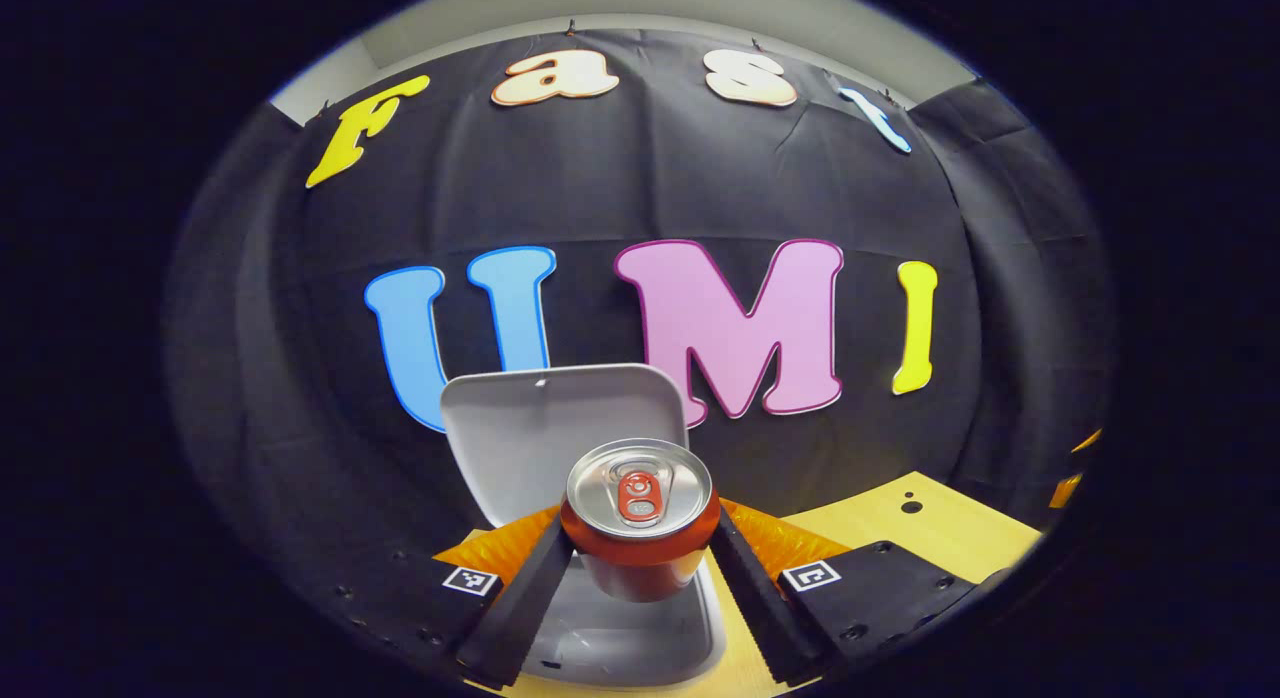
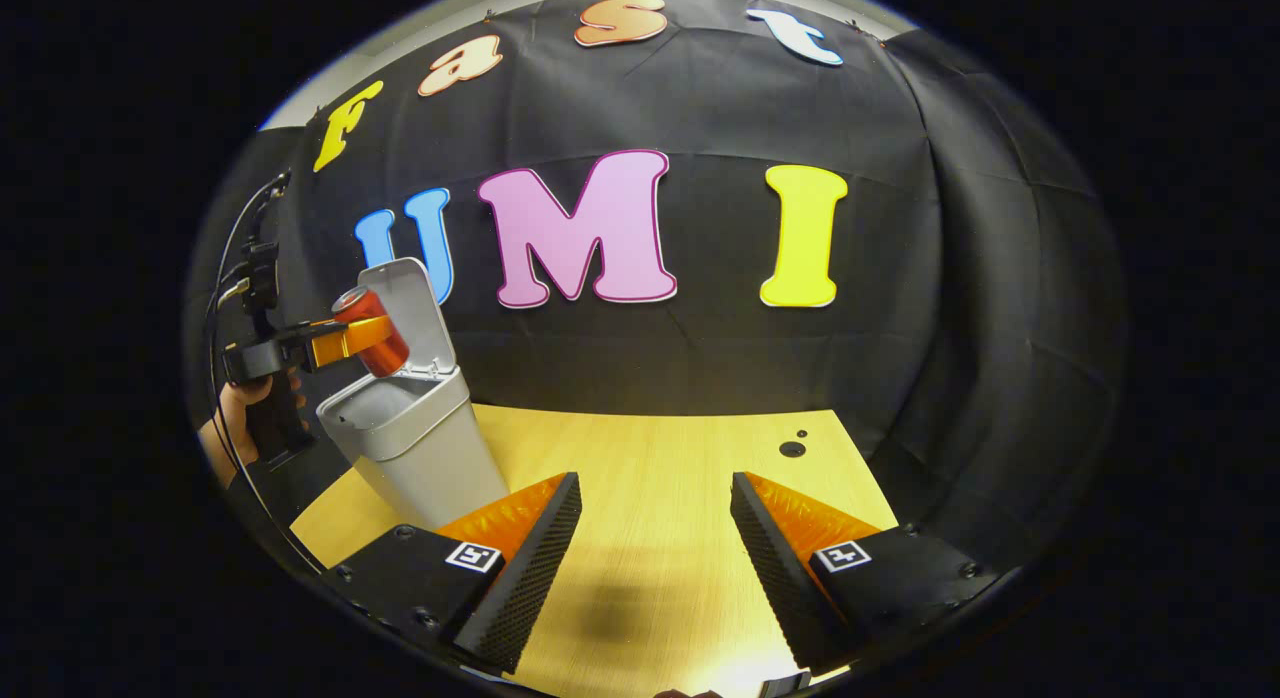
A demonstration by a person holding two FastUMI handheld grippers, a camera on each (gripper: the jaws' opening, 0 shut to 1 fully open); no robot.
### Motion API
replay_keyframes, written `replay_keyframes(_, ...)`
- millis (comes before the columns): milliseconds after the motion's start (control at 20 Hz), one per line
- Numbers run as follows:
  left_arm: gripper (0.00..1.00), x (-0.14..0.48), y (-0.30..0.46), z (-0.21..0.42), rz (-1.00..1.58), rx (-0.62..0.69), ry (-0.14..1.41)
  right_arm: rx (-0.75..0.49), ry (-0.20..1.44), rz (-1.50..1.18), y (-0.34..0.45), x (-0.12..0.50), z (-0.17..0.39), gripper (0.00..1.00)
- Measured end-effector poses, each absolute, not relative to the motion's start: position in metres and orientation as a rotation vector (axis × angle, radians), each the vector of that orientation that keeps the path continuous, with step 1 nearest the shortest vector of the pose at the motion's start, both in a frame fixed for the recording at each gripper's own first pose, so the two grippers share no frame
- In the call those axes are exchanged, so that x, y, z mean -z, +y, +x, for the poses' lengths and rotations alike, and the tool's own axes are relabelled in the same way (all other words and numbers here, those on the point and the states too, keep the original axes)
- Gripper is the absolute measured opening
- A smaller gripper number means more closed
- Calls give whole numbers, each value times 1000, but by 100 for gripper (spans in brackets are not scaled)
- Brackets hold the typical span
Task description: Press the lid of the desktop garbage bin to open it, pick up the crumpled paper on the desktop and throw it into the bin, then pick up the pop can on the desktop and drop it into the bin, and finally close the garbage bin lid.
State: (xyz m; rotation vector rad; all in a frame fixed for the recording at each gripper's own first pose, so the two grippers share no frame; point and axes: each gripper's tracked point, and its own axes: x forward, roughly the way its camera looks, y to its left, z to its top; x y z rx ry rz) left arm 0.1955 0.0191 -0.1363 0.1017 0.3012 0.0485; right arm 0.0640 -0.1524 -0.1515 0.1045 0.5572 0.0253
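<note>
In the left gripper view the left gripper point(image 1: 640, 553) pinches the pop can point(image 1: 640, 518) between its two fingers point(image 1: 530, 598), one pressing on each side of the red body; the can is upright, its silver top and red tab facing the camera; it is held in the air above the open mouth of the garbage bin point(image 1: 620, 643), whose grey interior shows just below the can; the bin's lid point(image 1: 540, 428) stands raised behind the can, against the black cloth wall; a strip of the pale wooden worktop point(image 1: 930, 528) lies to the right.

In the right gripper view the right gripper point(image 2: 655, 568) hovers over the worktop point(image 2: 650, 478) with its fingers point(image 2: 530, 568) spread wide and nothing between them; the wood shows in the gap; the bin point(image 2: 420, 448) stands on the worktop at the left, its lid point(image 2: 410, 313) tilted up and back; the left gripper point(image 2: 350, 343), held by a person's hand point(image 2: 235, 418), grips the can point(image 2: 372, 330) just above the bin's rim, in front of the raised lid; here the can looks tilted; a cable trails from that gripper; two small dark holes point(image 2: 792, 446) mark the worktop near its far right corner, well apart from the bin.
</note>
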Motion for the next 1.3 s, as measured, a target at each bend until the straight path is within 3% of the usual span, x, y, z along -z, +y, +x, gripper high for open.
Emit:
replay_keyframes(300, 88, 178, 52, 188, 77, -26, 384, 84, 536, 92, -146, 130, 44, 98)
replay_keyframes(550, 92, 181, 70, 192, 106, -20, 380, 105, 563, 102, -120, 134, 23, 98)
replay_keyframes(650, 96, 160, 73, 194, 99, -28, 318, 102, 562, 73, -113, 130, 18, 98)
replay_keyframes(1050, 95, 37, 85, 224, 153, -22, 56, 23, 491, 99, -71, 86, 58, 98)
replay_keyframes(1300, 94, 19, 84, 259, 141, 26, 16, -48, 373, 66, -41, 38, 95, 98)
